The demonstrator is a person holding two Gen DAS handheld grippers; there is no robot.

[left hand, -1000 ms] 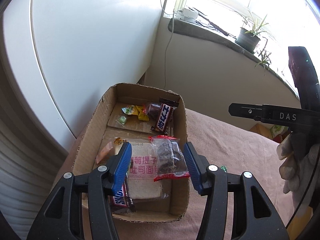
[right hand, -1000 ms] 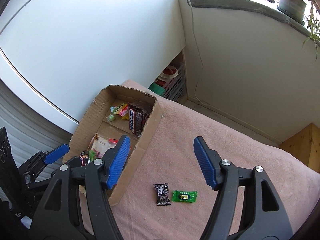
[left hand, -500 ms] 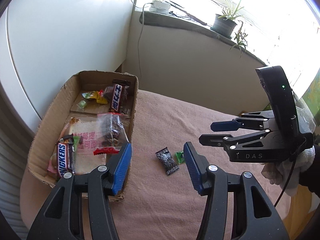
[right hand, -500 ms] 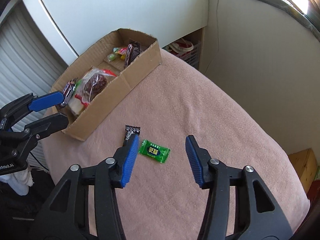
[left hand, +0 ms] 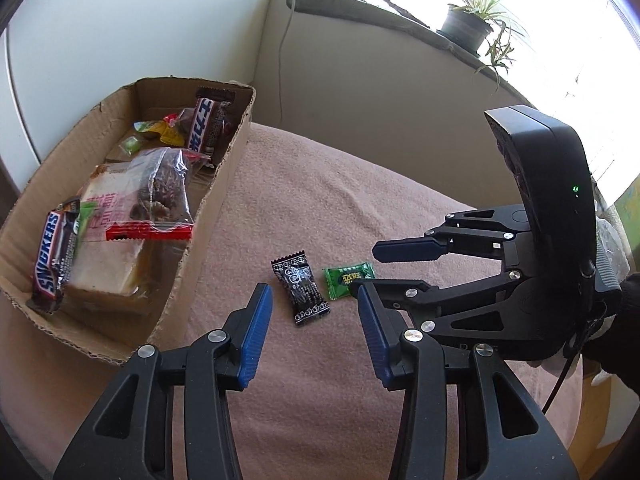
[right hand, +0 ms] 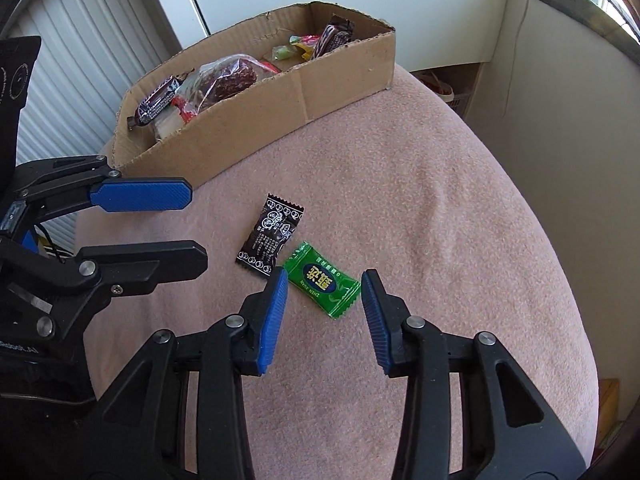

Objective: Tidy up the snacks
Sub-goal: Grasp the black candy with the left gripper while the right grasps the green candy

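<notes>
A black candy packet (left hand: 301, 290) (right hand: 270, 238) and a green candy packet (left hand: 346, 278) (right hand: 322, 283) lie side by side on the pink cloth. My left gripper (left hand: 314, 292) is open, its fingers on either side of the black packet, just short of it. My right gripper (right hand: 324, 280) is open around the green packet, low over the cloth; it also shows in the left wrist view (left hand: 364, 268). The cardboard box (left hand: 224, 172) (right hand: 304, 92) at the left holds a Snickers bar (left hand: 50, 256), a bread pack, a clear bag of dark sweets (left hand: 162, 192) and small candies.
The pink cloth (left hand: 320, 200) covers a rounded table that drops off at the right and front. A window sill with a potted plant (left hand: 466, 26) and a power strip runs behind. A white panel stands behind the box.
Both grippers have come down from above the box to the two loose packets. The right jaws have narrowed around the green one. Nothing has been picked up.
</notes>
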